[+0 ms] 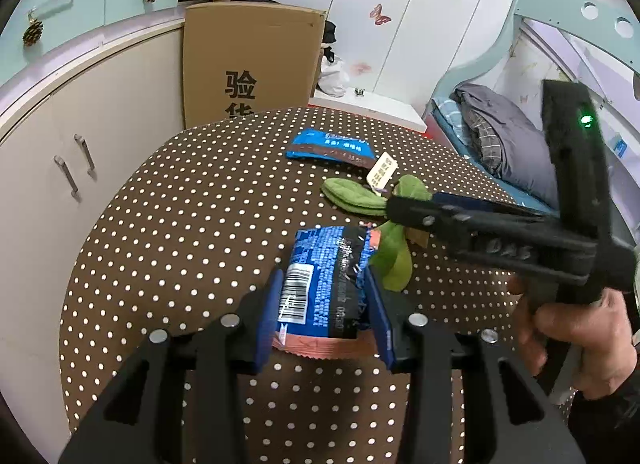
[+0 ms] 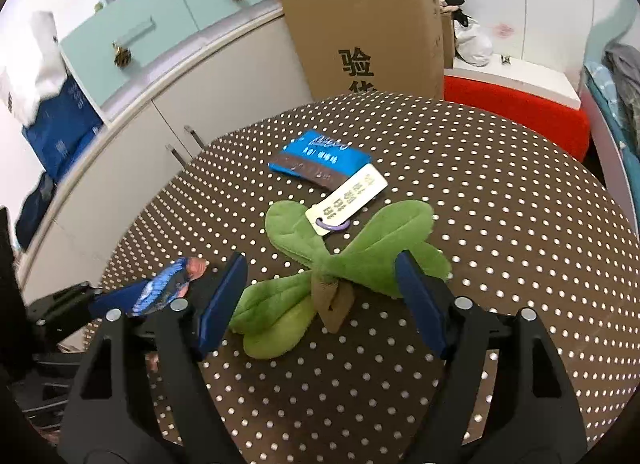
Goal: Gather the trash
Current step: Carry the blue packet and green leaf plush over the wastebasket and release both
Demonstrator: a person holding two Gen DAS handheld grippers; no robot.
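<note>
My left gripper (image 1: 325,306) is shut on a blue and black snack wrapper (image 1: 324,284) with a barcode, held just above the brown polka-dot table (image 1: 180,224). The wrapper also shows in the right wrist view (image 2: 168,288) at the left. My right gripper (image 2: 322,296) is open, its blue fingers on either side of a green plush leaf toy (image 2: 340,260) with a white tag (image 2: 348,196). In the left wrist view the right gripper (image 1: 394,210) reaches over the toy (image 1: 352,194). A second blue wrapper (image 2: 320,160) lies flat beyond the toy, and shows in the left wrist view (image 1: 330,148).
A tall cardboard box (image 2: 368,32) stands behind the table. White cabinets (image 1: 80,144) with handles run along the left. A bed with grey bedding (image 1: 500,136) is at the right. A red stool (image 2: 516,112) sits at the far right of the table.
</note>
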